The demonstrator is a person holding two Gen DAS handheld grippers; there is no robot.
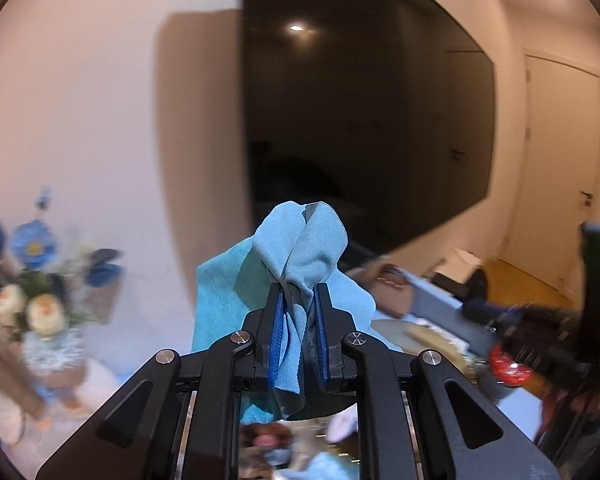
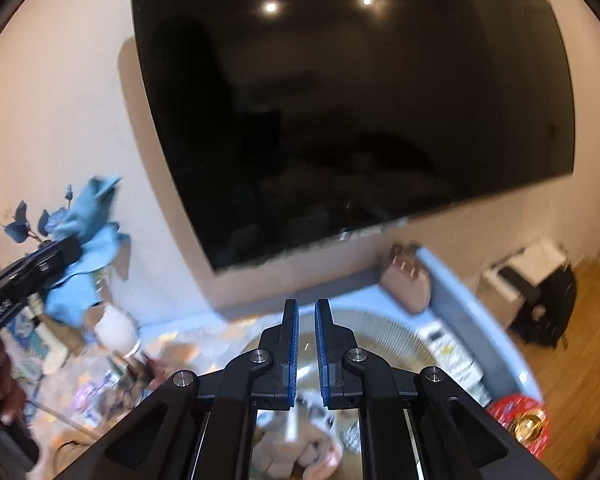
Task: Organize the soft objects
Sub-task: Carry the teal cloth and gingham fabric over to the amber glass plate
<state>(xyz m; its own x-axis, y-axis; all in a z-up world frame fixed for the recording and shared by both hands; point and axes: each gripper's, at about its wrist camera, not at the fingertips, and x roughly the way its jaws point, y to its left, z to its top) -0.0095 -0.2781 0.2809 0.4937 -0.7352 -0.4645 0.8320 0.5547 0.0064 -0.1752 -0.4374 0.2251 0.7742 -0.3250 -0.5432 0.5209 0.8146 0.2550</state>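
Left gripper (image 1: 298, 294): black two-finger tool with blue pads (image 1: 277, 340), jaws closed tight on a light blue cloth (image 1: 300, 248). The cloth is bunched between the pads, a crumpled fold standing up above the fingertips, looser folds spilling out to the left and hanging down behind the fingers; it is lifted clear of the surfaces below. Same item seen from the right wrist camera: left gripper (image 2: 74, 246) at the left edge, the cloth (image 2: 86, 256) drooping from its tip in front of the flowers. Right gripper (image 2: 306, 304): same build, blue pads (image 2: 294, 344), jaws parallel with a narrow gap between them, nothing held; it hangs above a round woven tray (image 2: 384, 336). Right gripper in the left wrist view (image 1: 540, 344): visible at the right edge, blurred, jaw state not readable there. Background: large dark television screen (image 2: 360, 112) mounted on a pale wall (image 1: 80, 112), reflecting ceiling lights. Blue and cream artificial flowers (image 1: 36, 280) in a patterned vase, lower left. Pale blue cabinet top (image 2: 452, 292) below the screen, carrying the tray, a pinkish-brown handbag (image 2: 408, 284) near the wall, and mixed small items too blurred to name. Red and gold round object (image 2: 524, 428) at lower right. Wooden floor (image 2: 580, 360) on the right.
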